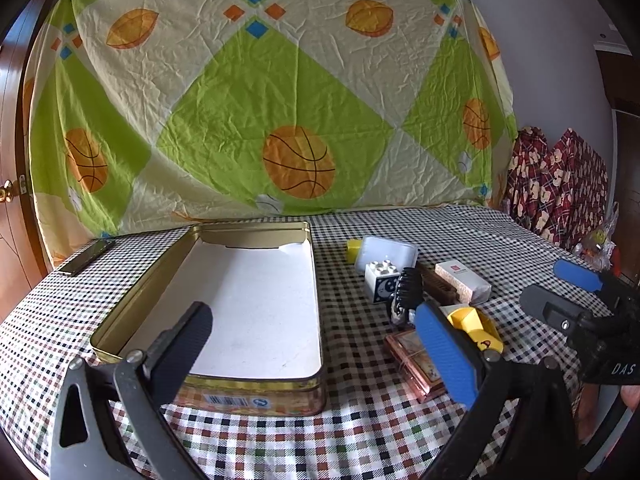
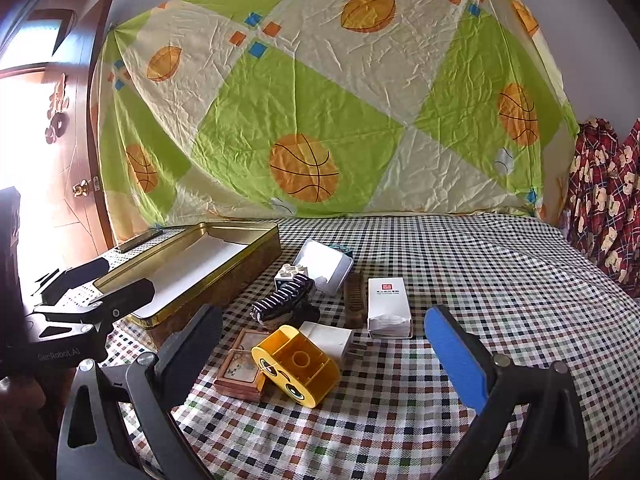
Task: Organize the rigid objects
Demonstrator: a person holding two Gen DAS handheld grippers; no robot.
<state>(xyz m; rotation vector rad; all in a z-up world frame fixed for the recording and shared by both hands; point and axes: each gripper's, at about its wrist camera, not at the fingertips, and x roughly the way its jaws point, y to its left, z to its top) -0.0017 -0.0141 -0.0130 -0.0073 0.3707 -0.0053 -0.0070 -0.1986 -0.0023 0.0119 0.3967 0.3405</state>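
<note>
An open gold tin (image 1: 168, 280) with a white lining lies on the checked table; it also shows in the right wrist view (image 2: 256, 254). To its right lies a cluster: a yellow face block (image 2: 298, 366), a pink framed tile (image 2: 240, 366), a black comb (image 2: 282, 300), a white-and-blue brick (image 1: 382, 280), a clear plastic box (image 2: 326, 264), a brown comb (image 2: 354, 300) and a white carton (image 2: 388, 306). My left gripper (image 1: 320, 348) is open over the tin's near edge. My right gripper (image 2: 328, 348) is open, just short of the yellow block.
A dark flat bar (image 1: 84, 258) lies at the table's far left corner. A basketball-print sheet (image 1: 260, 92) hangs behind the table. Red patterned fabric (image 2: 608, 200) is at the right. A wooden door (image 2: 68, 152) is at the left.
</note>
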